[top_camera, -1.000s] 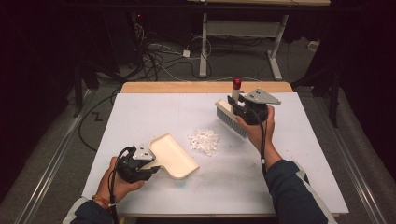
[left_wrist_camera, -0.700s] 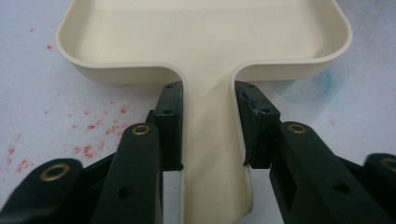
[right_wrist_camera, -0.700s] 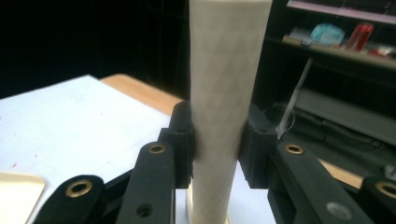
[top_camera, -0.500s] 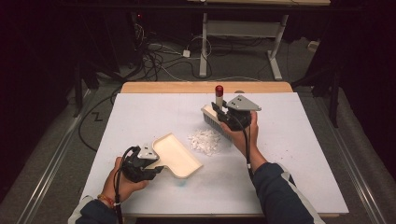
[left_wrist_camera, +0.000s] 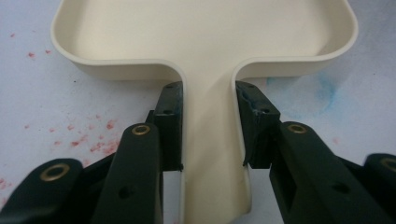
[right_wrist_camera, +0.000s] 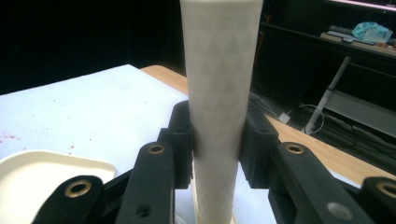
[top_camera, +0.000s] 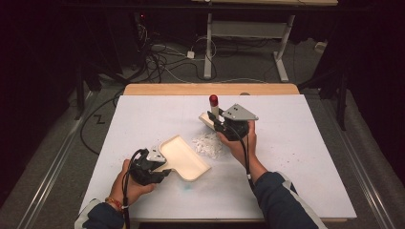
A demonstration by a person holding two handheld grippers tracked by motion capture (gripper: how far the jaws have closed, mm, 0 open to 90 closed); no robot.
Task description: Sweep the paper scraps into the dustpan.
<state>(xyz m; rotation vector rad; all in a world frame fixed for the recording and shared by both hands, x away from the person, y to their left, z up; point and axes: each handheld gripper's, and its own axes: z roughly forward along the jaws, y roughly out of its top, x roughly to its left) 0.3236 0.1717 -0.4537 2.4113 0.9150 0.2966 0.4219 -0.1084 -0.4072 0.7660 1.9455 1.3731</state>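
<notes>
Sweeping job: white scraps (top_camera: pixel 207 144) sit in a loose pile at frame centre in the high view, on the white table (top_camera: pixel 296 143), between the dustpan (top_camera: pixel 184 157) and the brush (top_camera: pixel 213 114).

Scraps look like small paper or plastic bits: very light, no stiffness, will scatter or cling if hit fast. Not something to pinch piece by piece; push them as a pile.

Dustpan: cream plastic, rigid, light, smooth. It lies flat just left of the pile, mouth toward it, near edge close to or just touching the scraps. Left gripper (left_wrist_camera: pixel 208 135) pinches its flat handle (left_wrist_camera: pixel 210 154) from both sides, pads (left_wrist_camera: pixel 170 121) snug on the handle edges right below where the tray flares. Good hold point; smooth plastic could slip or pivot if the pan is pushed hard.

Brush: white handle (right_wrist_camera: pixel 219 93) with red tip (top_camera: pixel 213 99), stiff, textured surface. Right gripper (right_wrist_camera: pixel 217 140) is clamped around it, handle standing upright between the jaws in the right gripper view. Head sits just above and right of the pile in the high view; bristles not clear enough to say whether they touch the table.

Judgement: brush is on the far side of the pile from the pan, so a slow drag toward lower left should carry the scraps in. Keep the pan lip pressed flat or bits slide under.

Red and blue specks stain the table around the pan.
</notes>
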